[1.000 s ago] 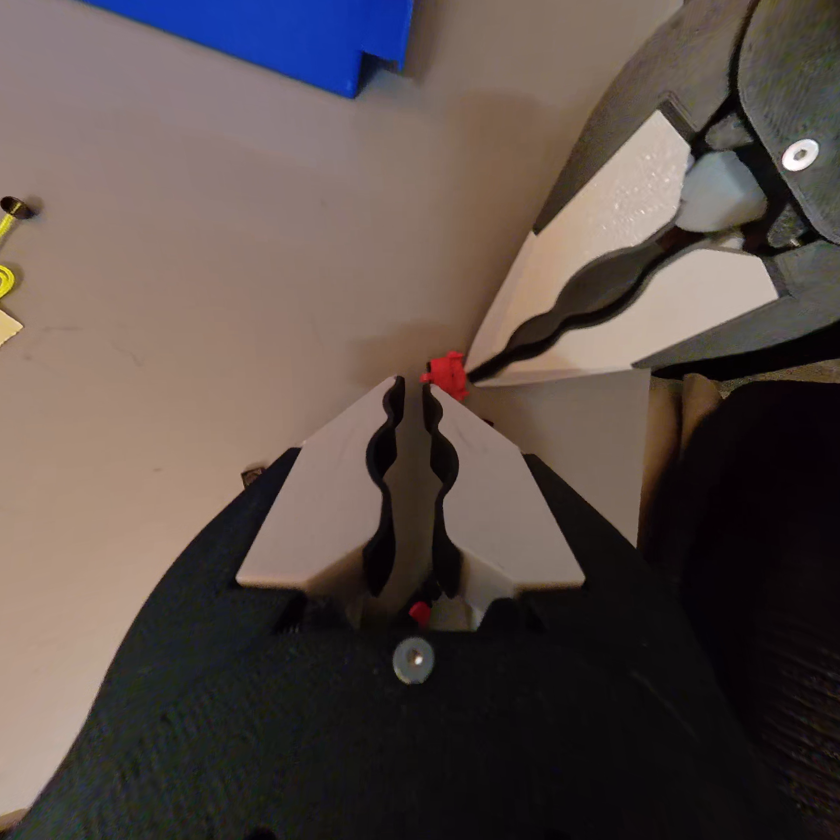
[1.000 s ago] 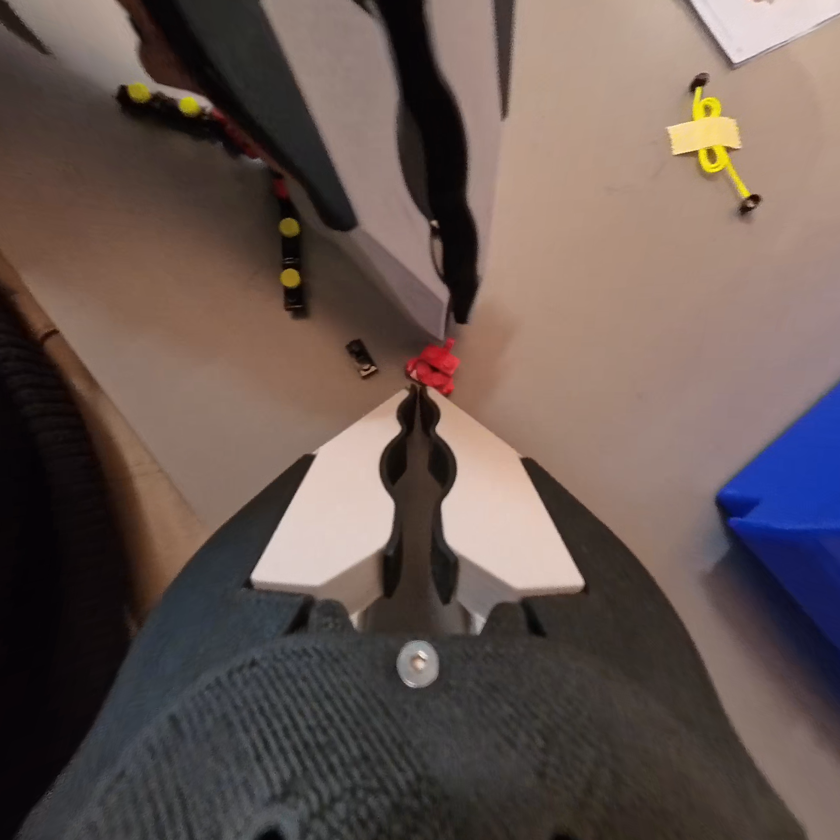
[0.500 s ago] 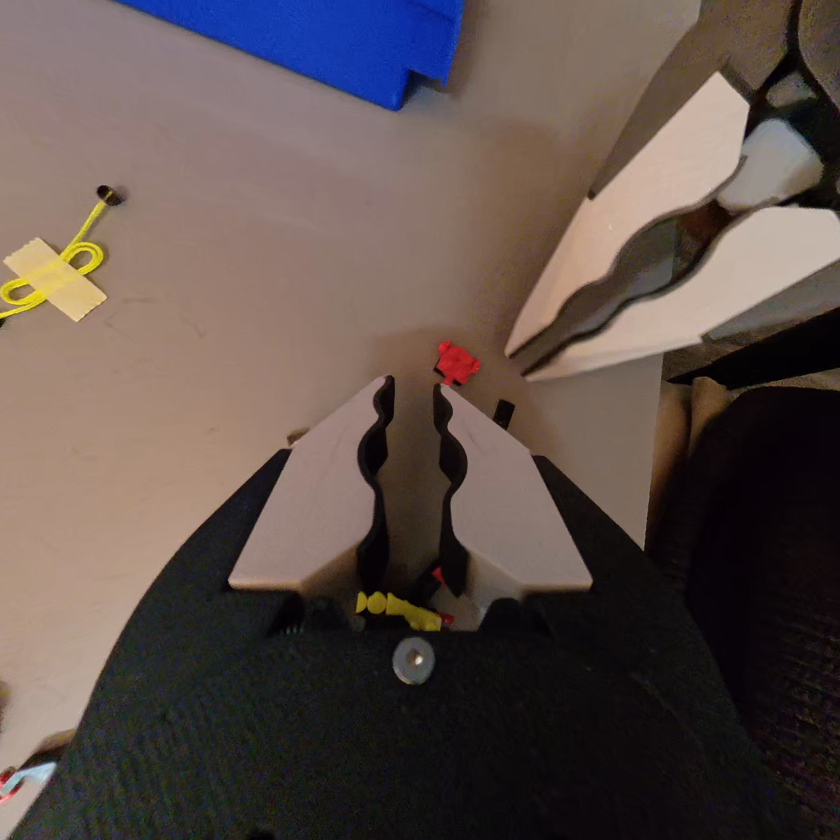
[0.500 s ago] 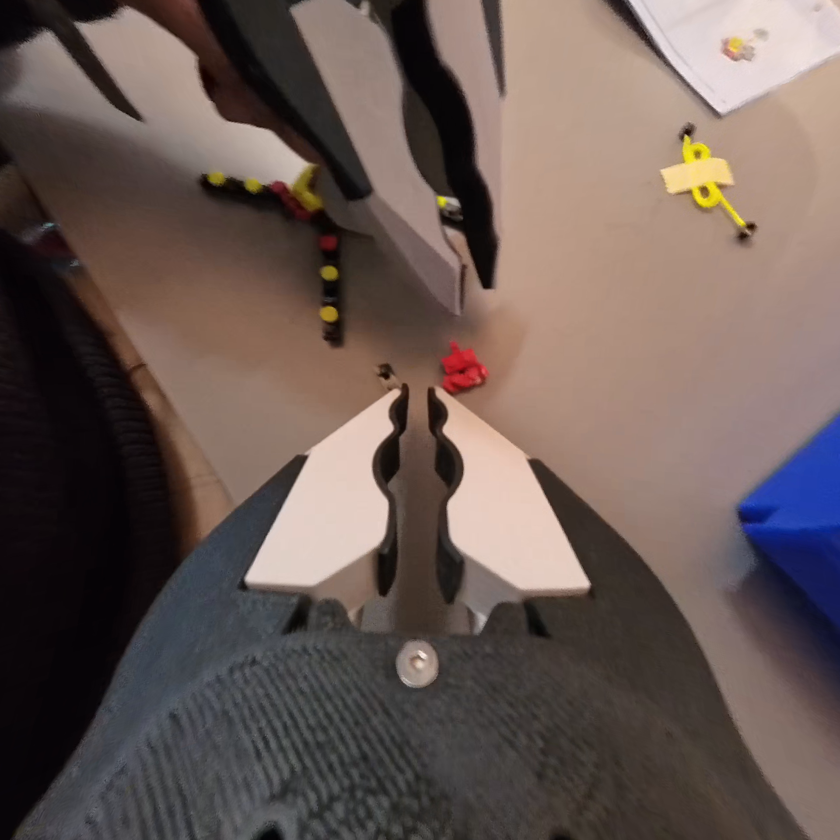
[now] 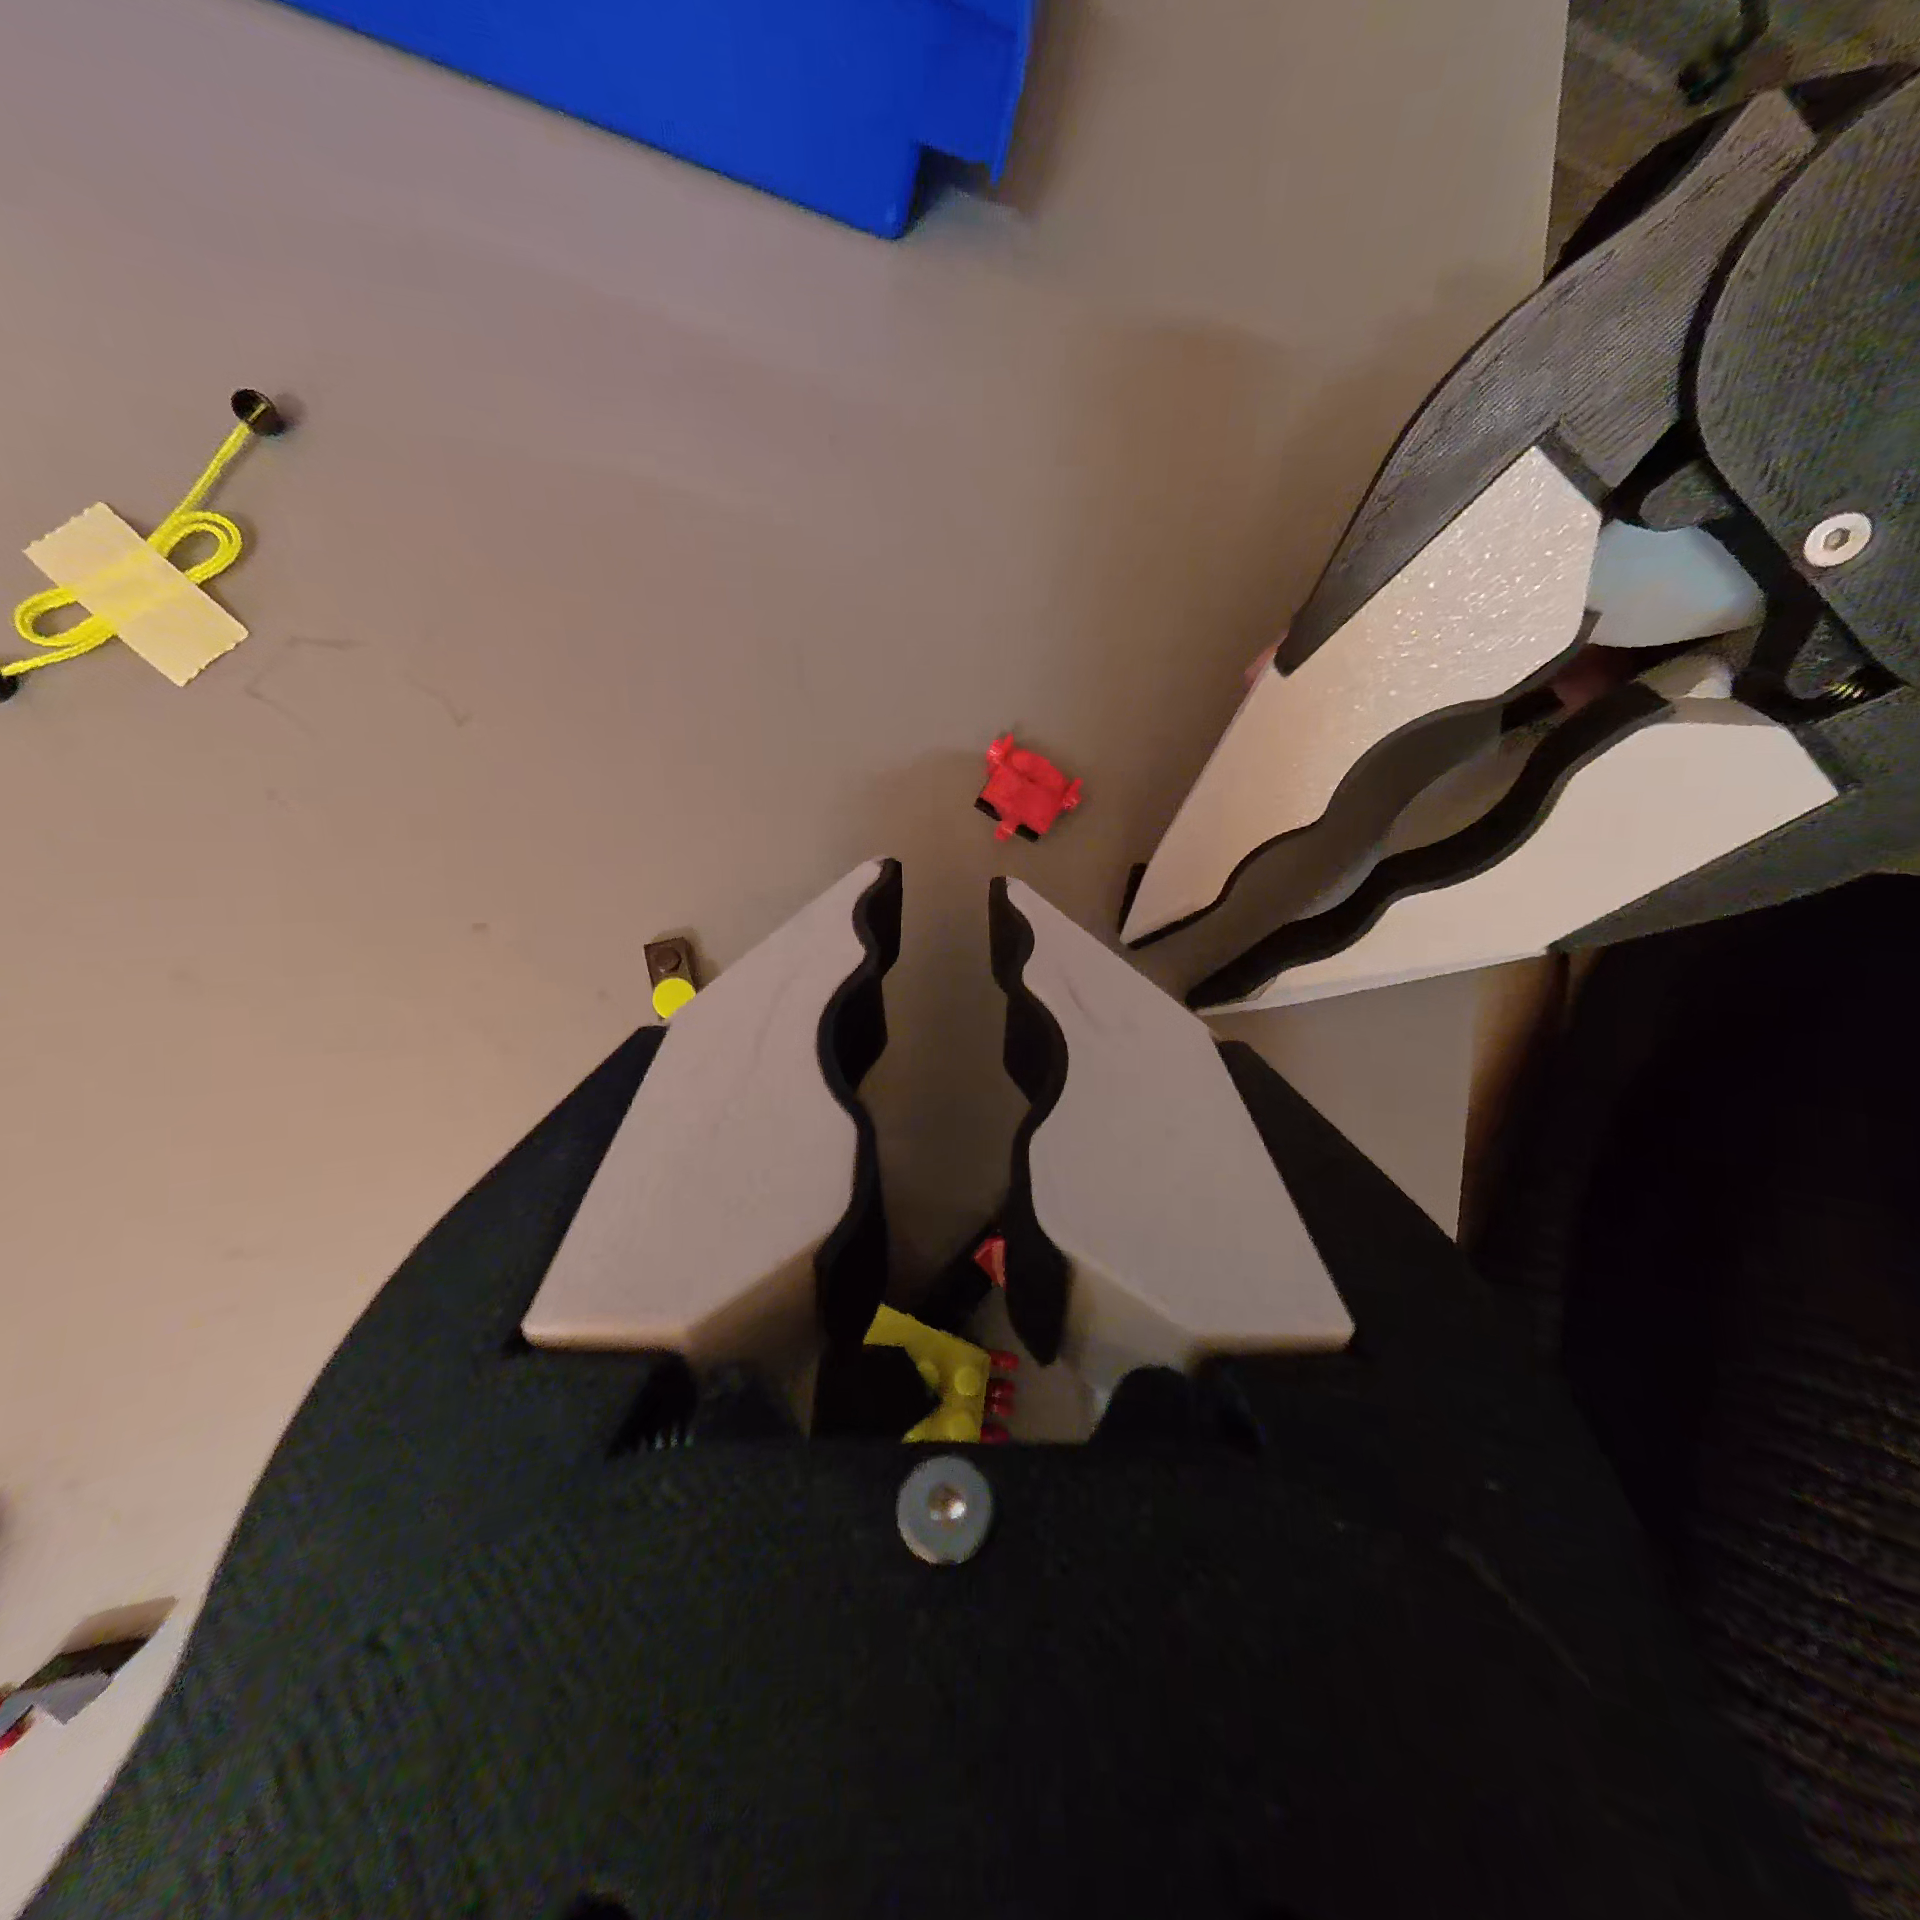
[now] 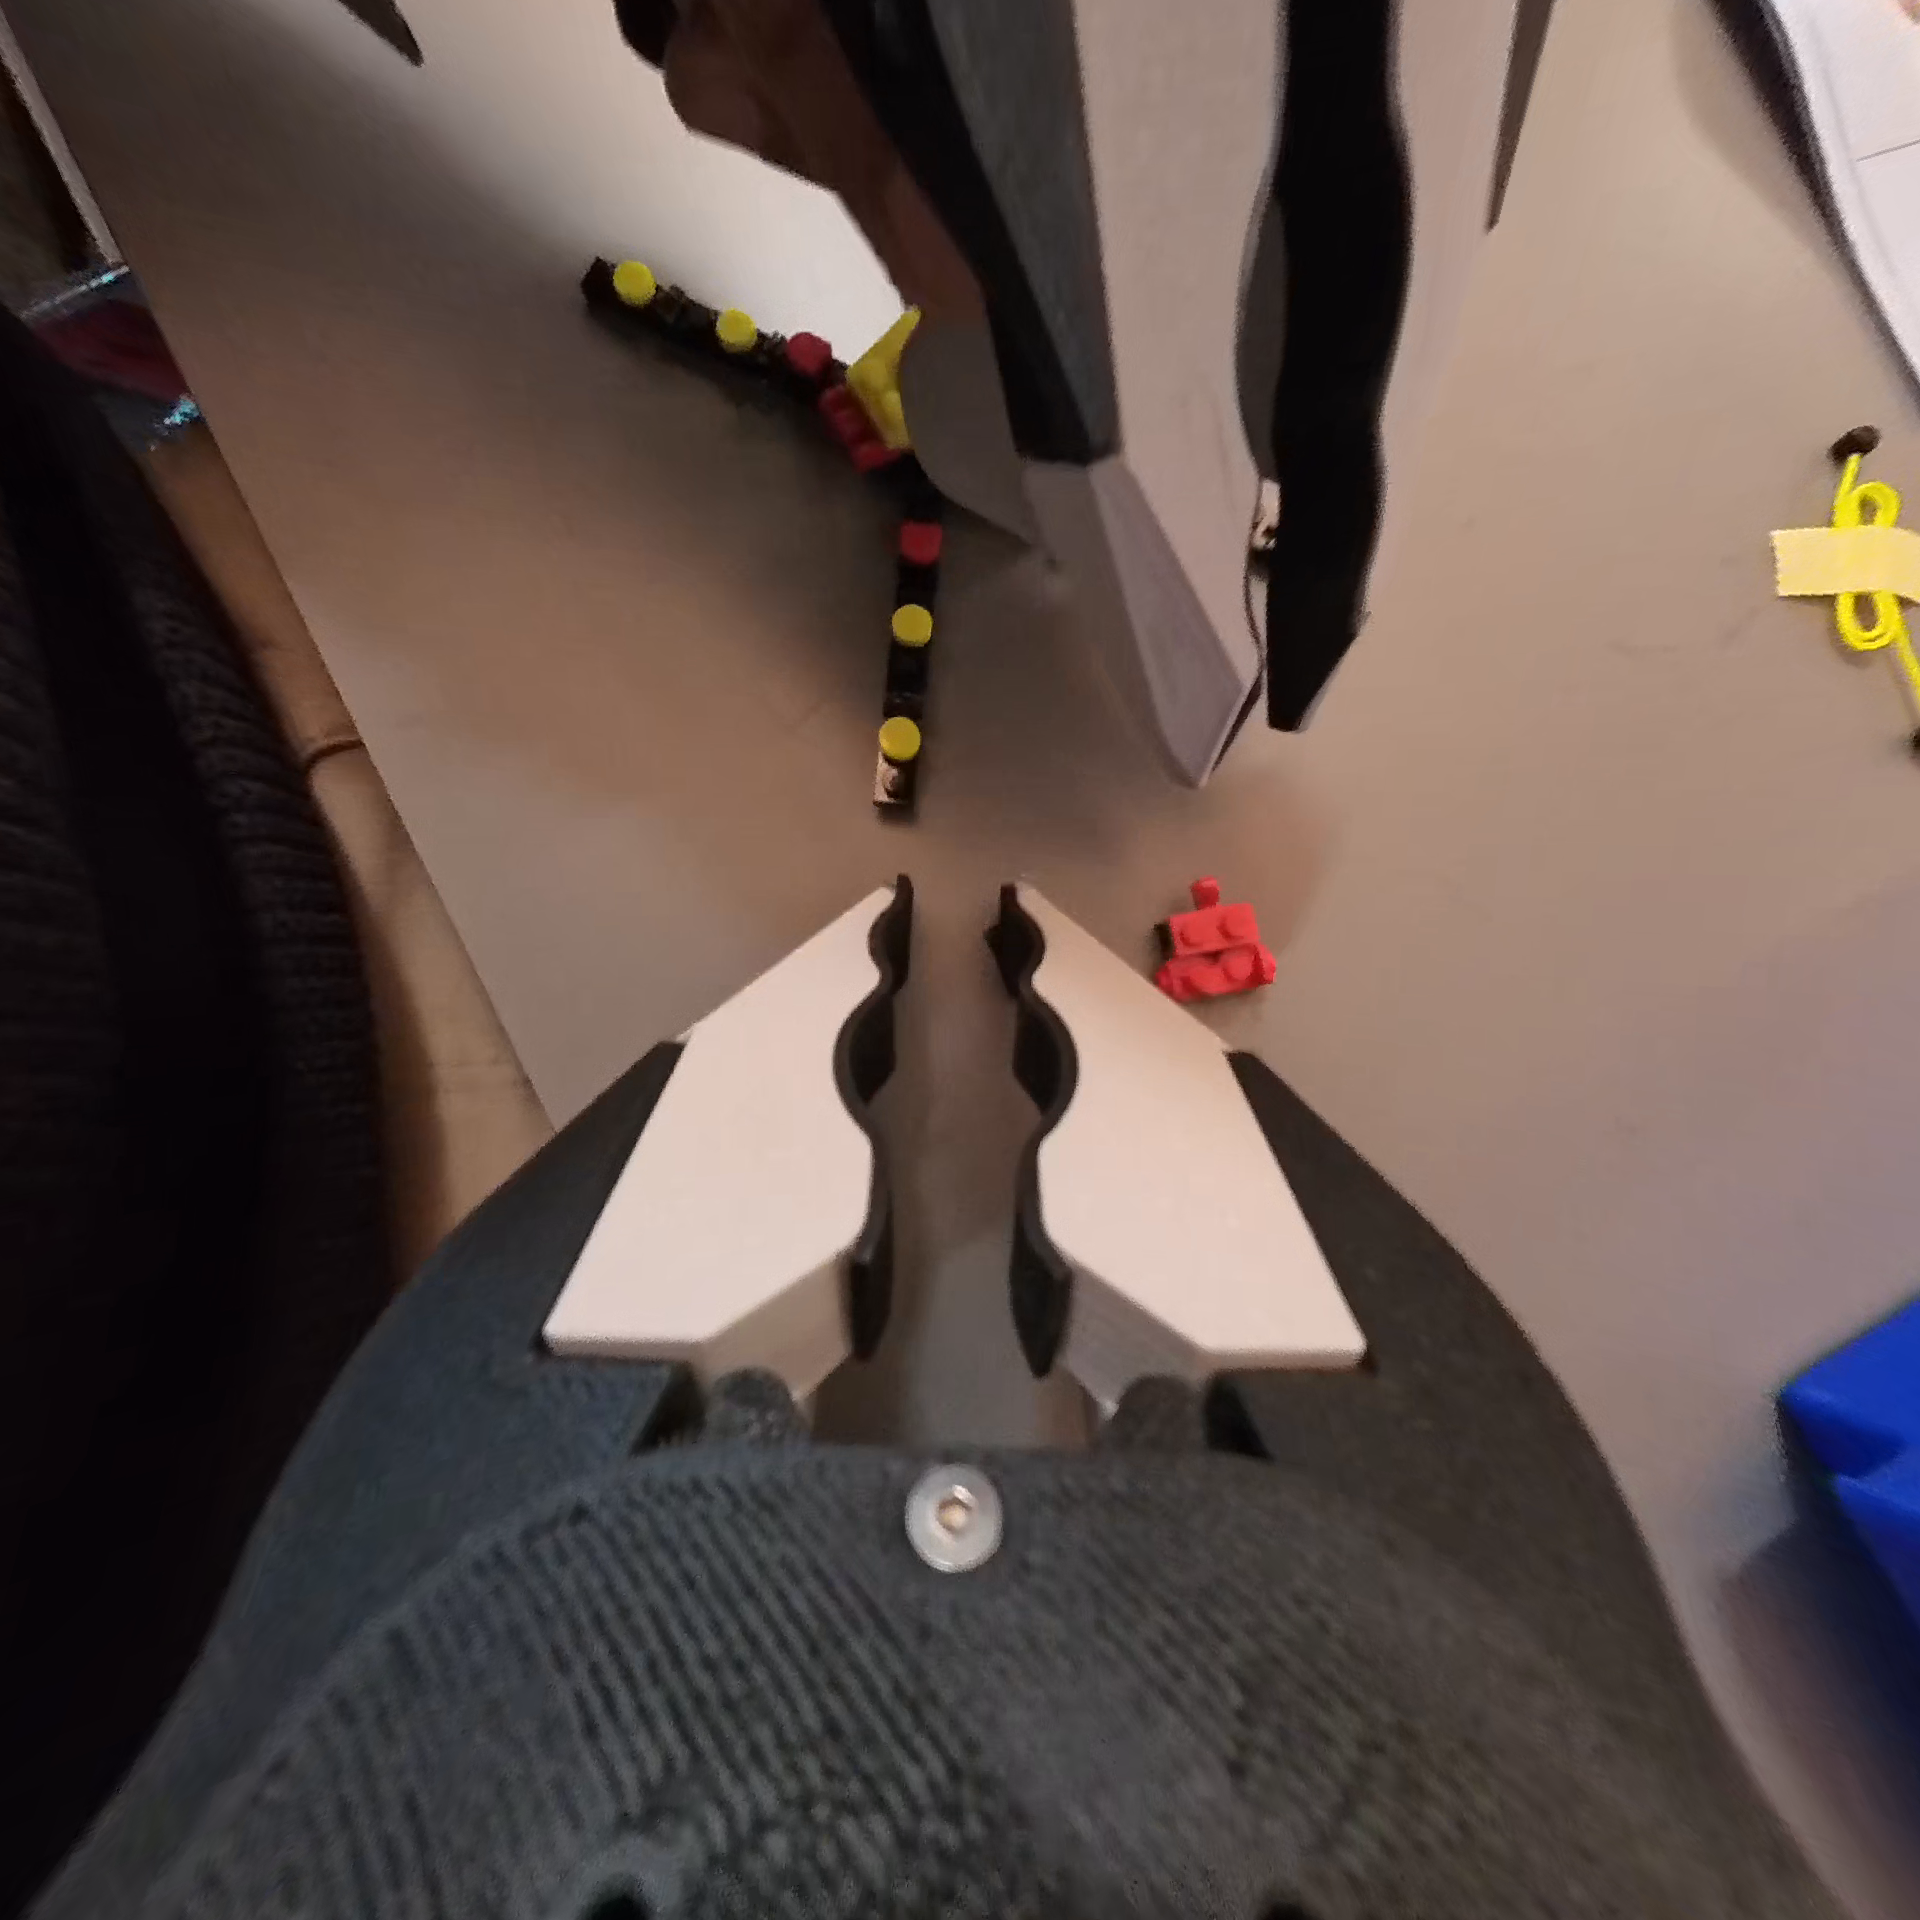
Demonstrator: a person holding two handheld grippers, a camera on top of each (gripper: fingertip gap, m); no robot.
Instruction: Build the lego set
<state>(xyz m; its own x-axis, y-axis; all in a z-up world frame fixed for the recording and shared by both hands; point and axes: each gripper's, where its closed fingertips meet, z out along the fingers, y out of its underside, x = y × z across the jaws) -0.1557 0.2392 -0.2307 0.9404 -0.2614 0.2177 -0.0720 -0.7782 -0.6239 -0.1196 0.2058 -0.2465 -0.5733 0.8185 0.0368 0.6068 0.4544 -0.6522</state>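
We hold both claws just above the grey surface (image 5: 540, 582), and neither has hold of anything. The left claw (image 5: 943, 883) is parted by a narrow gap at its tips, with bare surface showing between the jaws. The right claw (image 6: 954, 902) stands parted about as far and is likewise empty.

The red piece (image 5: 1027, 798) lies loose on the surface, just beyond the left claw's tips and beside the right claw's tips; in the right wrist view it (image 6: 1214, 943) sits a little to the right of our jaws, touching neither claw.

The black build (image 6: 906, 634), a bent strip studded with yellow and red rounds and a yellow wedge at its bend, lies farther off on the surface, partly under the left claw.

A yellow cord (image 5: 125, 597) taped down lies well to the side, and a blue bin (image 5: 727, 94) sits at the far edge.
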